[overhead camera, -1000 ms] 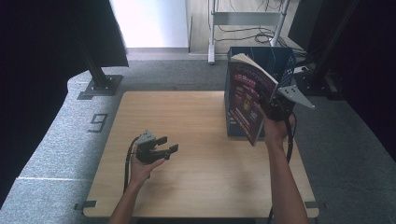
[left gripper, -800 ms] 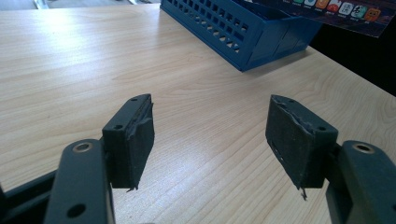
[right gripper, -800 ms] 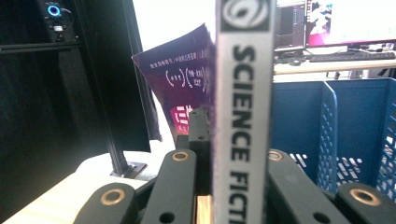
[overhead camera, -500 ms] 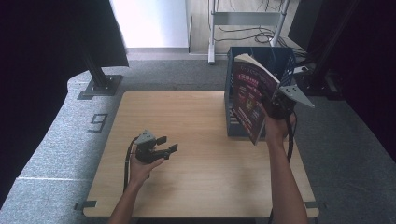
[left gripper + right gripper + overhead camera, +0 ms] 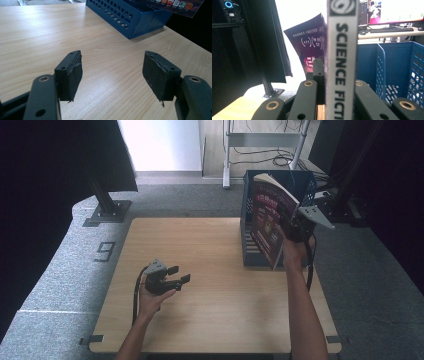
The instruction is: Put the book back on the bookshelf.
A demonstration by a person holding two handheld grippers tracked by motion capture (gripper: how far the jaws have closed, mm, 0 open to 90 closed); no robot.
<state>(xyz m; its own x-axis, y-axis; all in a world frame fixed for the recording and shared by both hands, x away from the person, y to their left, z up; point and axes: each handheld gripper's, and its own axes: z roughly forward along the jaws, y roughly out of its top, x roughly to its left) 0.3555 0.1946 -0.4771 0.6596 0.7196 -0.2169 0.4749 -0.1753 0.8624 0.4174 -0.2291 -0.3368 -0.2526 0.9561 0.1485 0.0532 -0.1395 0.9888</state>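
Nearest the person, the left gripper (image 5: 175,275) rests low over the wooden table (image 5: 210,320), well apart from the blue file rack (image 5: 300,182) that stands at the table's far right corner; its own view shows what the high view cannot, two black pads (image 5: 71,75) spread wide with only bare wood between them, nothing held. That same view catches the rack's perforated side wall (image 5: 125,15) and a corner of the book's cover above it. Farther off, the right gripper (image 5: 295,227) holds a purple-covered book (image 5: 270,220) upright and slightly tilted, just in front of the rack and lifted clear of the table. The right gripper view alone shows the book's white spine (image 5: 342,57) with the words SCIENCE FICTI, clamped between both jaws, the rack's blue dividers (image 5: 384,67) just behind. The book blocks most of the rack's front in the high view. Beyond the rack stands a metal shelf frame (image 5: 265,140) on the grey floor.
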